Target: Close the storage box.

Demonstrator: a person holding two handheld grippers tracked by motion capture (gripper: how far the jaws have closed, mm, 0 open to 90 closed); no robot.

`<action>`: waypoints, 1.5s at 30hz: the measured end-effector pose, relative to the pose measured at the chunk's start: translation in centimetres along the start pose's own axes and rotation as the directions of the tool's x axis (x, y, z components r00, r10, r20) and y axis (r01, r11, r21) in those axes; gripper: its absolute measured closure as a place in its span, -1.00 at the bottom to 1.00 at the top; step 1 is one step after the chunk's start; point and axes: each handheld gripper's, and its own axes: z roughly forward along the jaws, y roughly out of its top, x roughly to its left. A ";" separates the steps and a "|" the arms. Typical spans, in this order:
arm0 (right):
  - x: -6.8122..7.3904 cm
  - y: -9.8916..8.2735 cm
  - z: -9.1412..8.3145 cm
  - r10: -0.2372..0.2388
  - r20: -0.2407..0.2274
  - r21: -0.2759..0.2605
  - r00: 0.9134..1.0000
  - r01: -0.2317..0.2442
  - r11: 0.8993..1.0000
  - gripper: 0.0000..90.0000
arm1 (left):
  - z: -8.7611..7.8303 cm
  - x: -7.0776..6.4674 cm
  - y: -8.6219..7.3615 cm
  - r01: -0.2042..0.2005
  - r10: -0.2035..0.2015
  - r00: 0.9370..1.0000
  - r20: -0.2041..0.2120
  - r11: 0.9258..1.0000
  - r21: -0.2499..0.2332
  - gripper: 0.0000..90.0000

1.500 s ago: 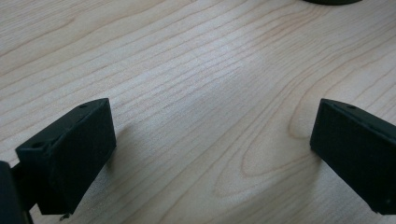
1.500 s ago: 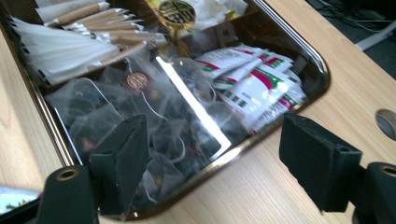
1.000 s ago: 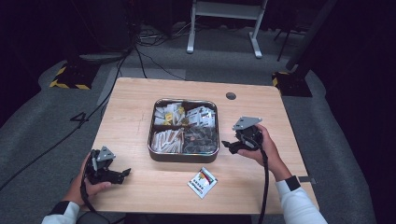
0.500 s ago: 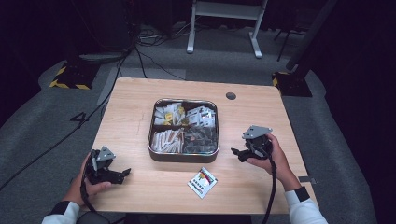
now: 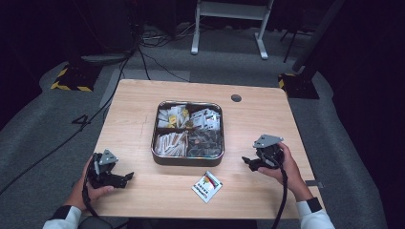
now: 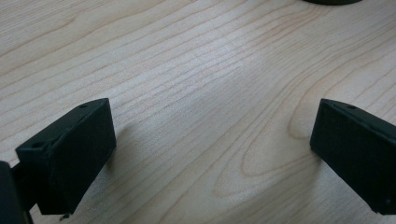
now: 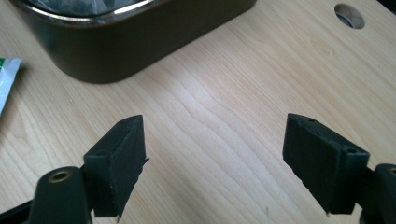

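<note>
**Both grippers spread and empty beside the tin**

High view: left gripper (image 5: 125, 177) near the tabletop's (image 5: 138, 102) front-left corner, right gripper (image 5: 247, 161) beside the tin (image 5: 187, 161); packet (image 5: 207, 186) near the front edge.

Left gripper view: jaws wide over bare wood.

Right gripper view: jaws wide; tin wall (image 7: 140, 39), packet edge (image 7: 7, 81), grommet hole (image 7: 349, 15).

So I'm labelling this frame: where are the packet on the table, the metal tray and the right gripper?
packet (image 5: 207, 186), high view, middle of its printed face.
metal tray (image 5: 187, 161), high view, near wall.
right gripper (image 5: 248, 162), high view, midway between its open fingertips.
</note>
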 end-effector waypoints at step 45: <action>-1.6 -9.6 -1.1 0.254 -0.003 -0.020 0.967 -0.254 0.967 -0.56 | 0.0 0.0 0.0 0.001 -0.001 1.000 -0.002 1.000 0.000 -0.99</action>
